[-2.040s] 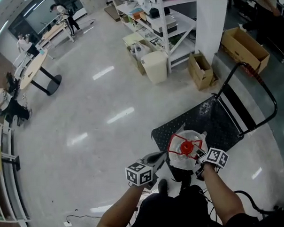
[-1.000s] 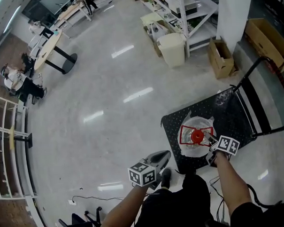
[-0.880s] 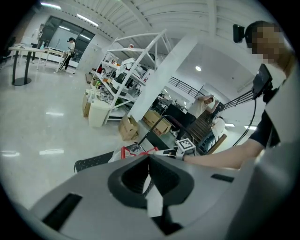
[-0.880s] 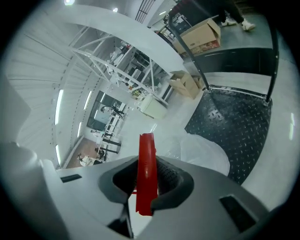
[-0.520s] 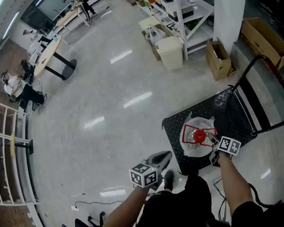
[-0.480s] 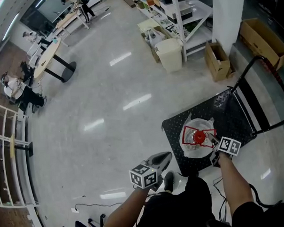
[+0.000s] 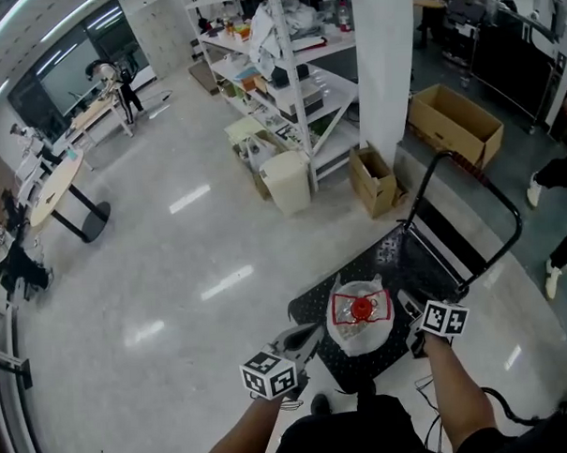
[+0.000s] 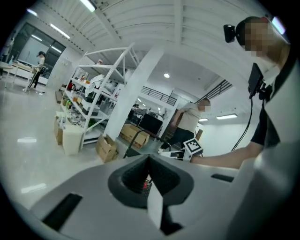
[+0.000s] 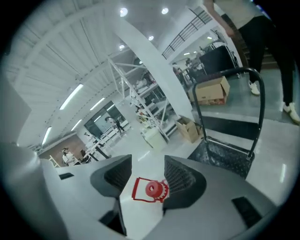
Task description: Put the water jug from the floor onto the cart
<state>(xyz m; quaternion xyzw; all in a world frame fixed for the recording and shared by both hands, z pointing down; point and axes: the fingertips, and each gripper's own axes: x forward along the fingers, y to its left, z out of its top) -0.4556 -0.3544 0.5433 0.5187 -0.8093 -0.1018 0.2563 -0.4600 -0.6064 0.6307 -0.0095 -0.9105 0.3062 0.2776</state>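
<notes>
The water jug (image 7: 361, 323), clear with a red cap and red handle, stands upright on the black deck of the cart (image 7: 411, 257). My right gripper (image 7: 408, 308) hovers just right of the jug and apart from it. It is open, its jaws have just been opening, and nothing is gripped. In the right gripper view the red cap (image 9: 151, 189) shows below, through the gap of the right gripper (image 9: 147, 164). My left gripper (image 7: 310, 332) is left of the jug and shut. In the left gripper view the left gripper (image 8: 150, 158) has its tips touching.
The cart's black push handle (image 7: 471, 180) rises at its far end. Beyond stand two cardboard boxes (image 7: 452, 120) (image 7: 373, 179), a white bin (image 7: 288, 183), a white pillar (image 7: 384, 66) and a shelving rack (image 7: 286, 70). A person's legs (image 7: 558, 185) are at the right edge.
My right gripper has come off the jug's red handle, opened and risen to the right. The left gripper has risen too. The jug stays on the cart.
</notes>
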